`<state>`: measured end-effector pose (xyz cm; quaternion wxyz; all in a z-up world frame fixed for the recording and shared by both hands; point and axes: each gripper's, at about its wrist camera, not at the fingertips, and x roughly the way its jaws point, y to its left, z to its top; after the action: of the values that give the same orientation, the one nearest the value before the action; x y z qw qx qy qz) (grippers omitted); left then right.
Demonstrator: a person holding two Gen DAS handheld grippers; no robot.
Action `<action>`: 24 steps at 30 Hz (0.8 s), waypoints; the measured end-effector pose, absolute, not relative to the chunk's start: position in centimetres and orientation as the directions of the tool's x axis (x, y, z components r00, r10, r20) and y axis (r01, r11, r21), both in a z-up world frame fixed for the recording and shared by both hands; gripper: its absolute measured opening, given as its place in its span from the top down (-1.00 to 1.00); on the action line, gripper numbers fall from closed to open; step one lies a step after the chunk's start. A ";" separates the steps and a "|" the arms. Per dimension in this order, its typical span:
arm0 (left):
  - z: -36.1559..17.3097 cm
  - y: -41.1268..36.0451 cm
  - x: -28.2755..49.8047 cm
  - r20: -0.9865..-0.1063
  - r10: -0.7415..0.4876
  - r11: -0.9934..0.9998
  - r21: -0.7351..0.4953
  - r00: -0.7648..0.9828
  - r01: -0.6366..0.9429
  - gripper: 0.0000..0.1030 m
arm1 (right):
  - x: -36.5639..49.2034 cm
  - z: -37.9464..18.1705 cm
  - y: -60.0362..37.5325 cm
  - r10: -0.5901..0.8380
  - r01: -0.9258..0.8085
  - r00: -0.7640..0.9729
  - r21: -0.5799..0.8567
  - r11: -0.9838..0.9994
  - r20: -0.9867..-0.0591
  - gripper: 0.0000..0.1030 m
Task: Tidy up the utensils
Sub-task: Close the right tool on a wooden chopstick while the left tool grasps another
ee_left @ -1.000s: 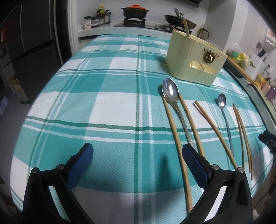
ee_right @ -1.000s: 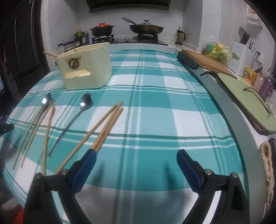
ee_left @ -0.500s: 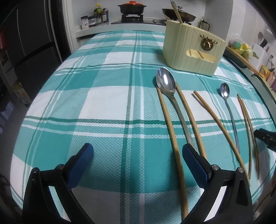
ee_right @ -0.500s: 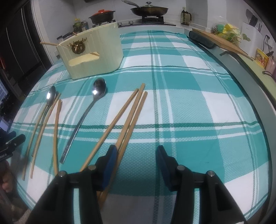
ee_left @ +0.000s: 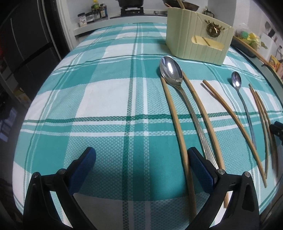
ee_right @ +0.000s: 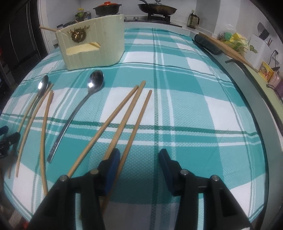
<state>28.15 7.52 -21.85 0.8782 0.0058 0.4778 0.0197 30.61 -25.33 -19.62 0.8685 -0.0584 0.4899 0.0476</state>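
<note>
Several wooden chopsticks and two metal spoons lie on the teal plaid cloth. A cream utensil holder [ee_left: 198, 37] stands behind them, also in the right wrist view [ee_right: 92, 46]. My left gripper [ee_left: 141, 164] is open low over the cloth; one chopstick [ee_left: 176, 123] lies just inside its right finger, with the large spoon [ee_left: 170, 71] beside it. My right gripper [ee_right: 139, 164] is open; its left finger rests among three chopsticks, and the rightmost chopstick [ee_right: 138, 122] runs between the fingers. A smaller spoon [ee_right: 94, 81] lies to the left.
A stove with a red-lidded pot [ee_right: 107, 8] and a pan [ee_right: 157, 7] is at the back. A wooden board [ee_right: 228, 47] and a dark roll [ee_right: 207, 42] lie along the right counter. The table's front edge is close below both grippers.
Both grippers moved forward and lower toward the utensils. The right gripper narrowed from wide open and now straddles the rightmost chopstick. The left gripper stays wide open.
</note>
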 end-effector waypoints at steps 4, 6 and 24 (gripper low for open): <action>-21.8 8.0 28.5 -0.848 0.028 1.000 0.028 0.530 -0.009 -0.99 | 30.2 -19.6 -27.1 0.024 -0.118 0.508 -0.042 0.992 -0.861 0.10; -21.8 8.2 29.0 -0.858 0.024 0.999 0.034 0.514 0.010 -0.99 | 30.3 -19.6 -28.0 0.018 -0.110 0.503 -0.043 0.993 -0.864 0.10; -20.8 7.3 39.9 -0.931 -0.049 0.991 0.001 0.363 0.137 0.03 | 39.8 -19.5 -26.4 0.091 -0.263 0.292 0.011 0.965 -0.952 0.85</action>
<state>39.89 7.31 -20.77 0.8245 0.0389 0.5616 -0.0563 39.78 -26.45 -19.49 0.8003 -0.0739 0.5846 0.1106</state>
